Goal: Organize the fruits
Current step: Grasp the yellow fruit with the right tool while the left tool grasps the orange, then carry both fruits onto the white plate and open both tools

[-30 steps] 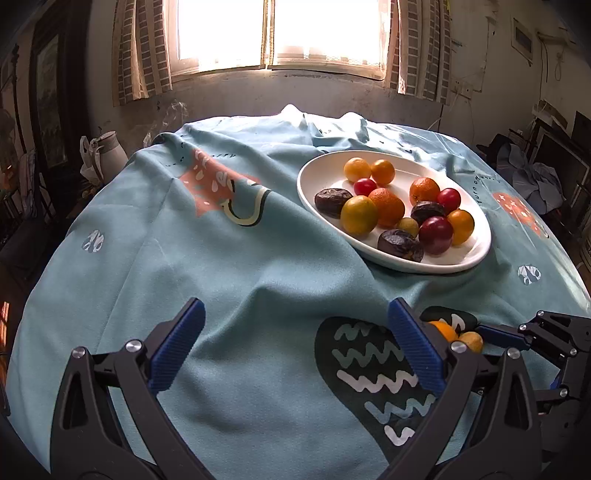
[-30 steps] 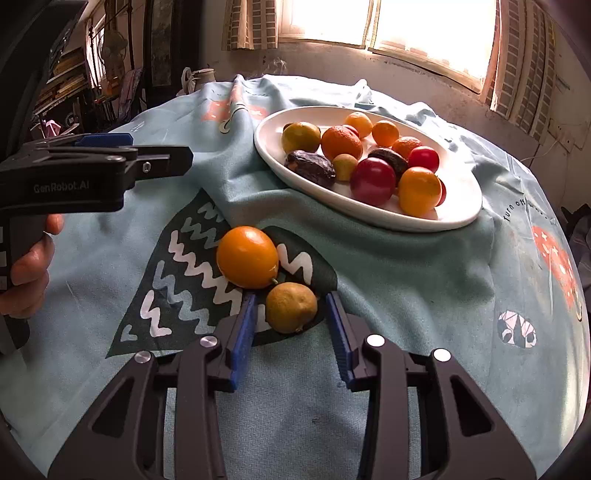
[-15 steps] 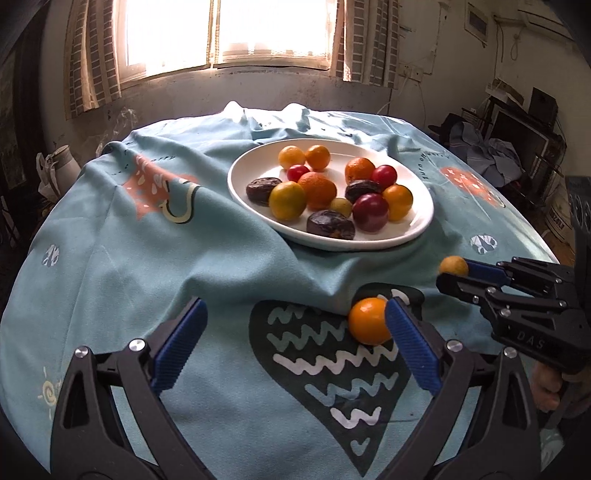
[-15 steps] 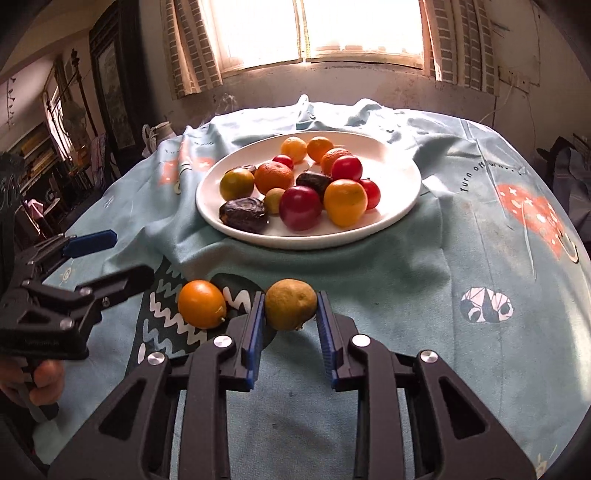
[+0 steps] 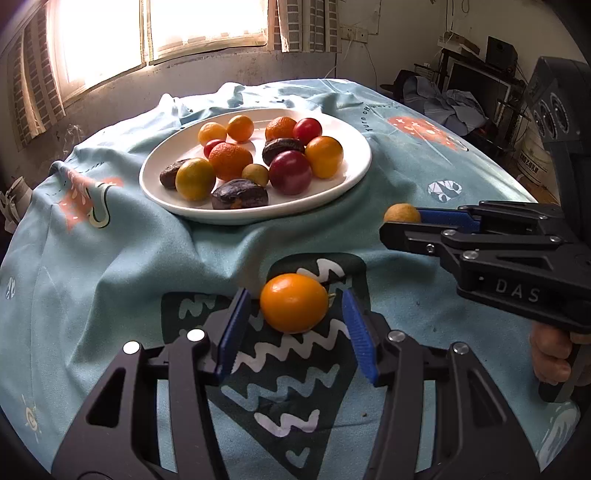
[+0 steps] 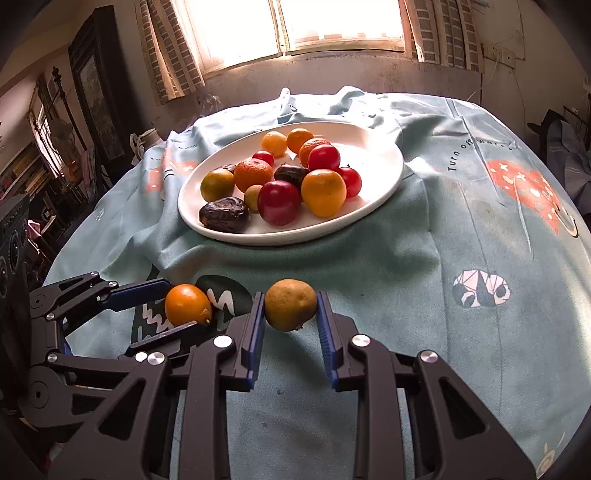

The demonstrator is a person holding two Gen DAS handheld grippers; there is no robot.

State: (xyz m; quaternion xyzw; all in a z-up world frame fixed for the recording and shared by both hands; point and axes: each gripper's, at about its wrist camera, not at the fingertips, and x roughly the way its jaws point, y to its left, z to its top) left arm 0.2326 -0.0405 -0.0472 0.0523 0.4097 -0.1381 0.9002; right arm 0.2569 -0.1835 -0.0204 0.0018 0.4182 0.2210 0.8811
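Note:
A white oval plate (image 5: 354,173) (image 6: 384,184) holds several orange, red, yellow and dark fruits on the blue tablecloth. An orange fruit (image 5: 293,302) (image 6: 187,304) lies on the cloth in front of the plate. My left gripper (image 5: 295,332) (image 6: 173,306) is open around it, its blue pads a little apart from it on both sides. My right gripper (image 6: 290,325) (image 5: 402,218) is shut on a yellow-brown fruit (image 6: 290,304) (image 5: 400,213) and holds it above the cloth, right of the orange fruit.
The tablecloth (image 5: 110,266) is rumpled around the plate and behind it. A bright window (image 6: 295,26) is beyond the table. Furniture and clutter (image 5: 480,81) stand at the room's right; shelves (image 6: 44,155) at the left.
My left gripper moved right and forward and narrowed around the orange fruit. My right gripper closed on the yellow-brown fruit and lifted it off the cloth.

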